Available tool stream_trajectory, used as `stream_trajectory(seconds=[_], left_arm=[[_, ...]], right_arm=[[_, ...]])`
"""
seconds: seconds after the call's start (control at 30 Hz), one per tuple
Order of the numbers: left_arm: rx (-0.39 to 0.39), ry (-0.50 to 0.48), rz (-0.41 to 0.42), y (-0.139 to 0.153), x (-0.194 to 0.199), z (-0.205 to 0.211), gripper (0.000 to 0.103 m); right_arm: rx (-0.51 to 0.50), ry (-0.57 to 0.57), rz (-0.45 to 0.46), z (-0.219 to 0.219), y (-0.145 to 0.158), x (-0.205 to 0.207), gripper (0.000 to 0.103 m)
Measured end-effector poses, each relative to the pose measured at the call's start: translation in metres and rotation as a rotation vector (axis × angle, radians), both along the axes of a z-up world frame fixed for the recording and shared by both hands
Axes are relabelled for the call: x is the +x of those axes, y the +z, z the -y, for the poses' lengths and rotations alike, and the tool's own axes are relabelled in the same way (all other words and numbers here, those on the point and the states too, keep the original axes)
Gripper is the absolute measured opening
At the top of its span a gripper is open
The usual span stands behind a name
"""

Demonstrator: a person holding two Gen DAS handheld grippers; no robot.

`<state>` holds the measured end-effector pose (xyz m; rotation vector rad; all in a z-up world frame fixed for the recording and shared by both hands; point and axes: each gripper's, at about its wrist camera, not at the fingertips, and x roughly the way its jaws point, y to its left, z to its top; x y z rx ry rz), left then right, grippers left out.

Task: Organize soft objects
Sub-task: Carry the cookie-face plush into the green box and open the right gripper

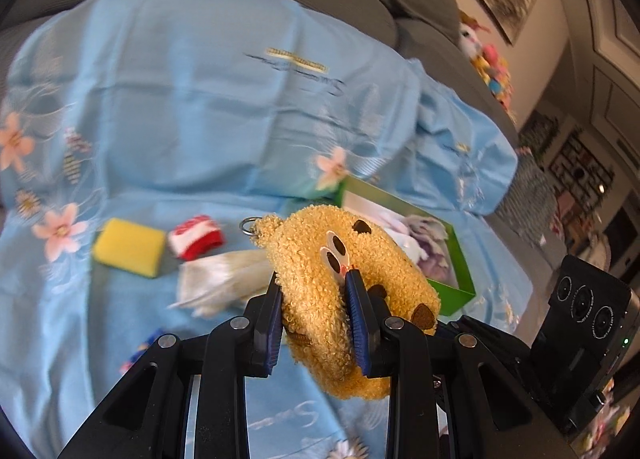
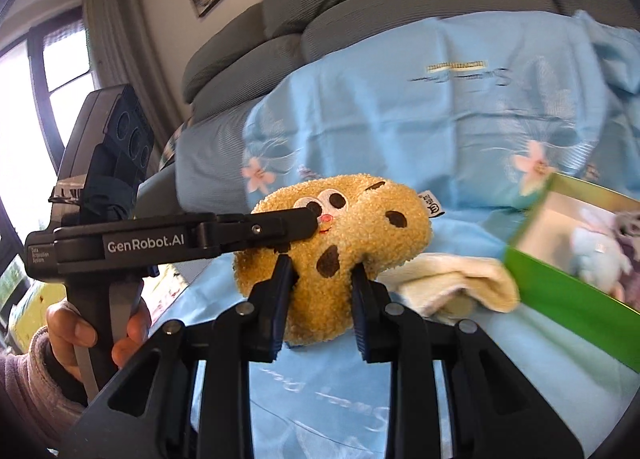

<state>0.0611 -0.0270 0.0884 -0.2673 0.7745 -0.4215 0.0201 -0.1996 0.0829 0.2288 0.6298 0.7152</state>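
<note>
Cookie plush (image 1: 344, 295) hangs clamped between our left hand-held gripper (image 1: 316, 311) and right hand-held gripper (image 2: 320, 291); sponge (image 1: 130, 247), wristband (image 1: 196, 237) and cloth (image 1: 224, 279) remain unsorted.

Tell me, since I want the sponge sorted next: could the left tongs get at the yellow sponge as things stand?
Probably not yet. The left tongs are shut on the tan plush toy, which the right tongs also grip. The yellow sponge itself lies uncovered on the blue sheet.
</note>
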Motion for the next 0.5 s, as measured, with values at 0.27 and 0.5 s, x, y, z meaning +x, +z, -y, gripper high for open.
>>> stream_trajectory(seconds=[0.27,0.5], left_arm=[[0.018,-0.138,-0.041,-0.008,0.051,0.089,0.029],[0.074,-0.241,-0.044,-0.010,0.094,0.166,0.029]], right_arm=[[-0.010,-0.166,-0.012,0.074,-0.010,0.021,0.027],[-0.047,-0.301,-0.007,0.139,-0.018,0.049,0.027]])
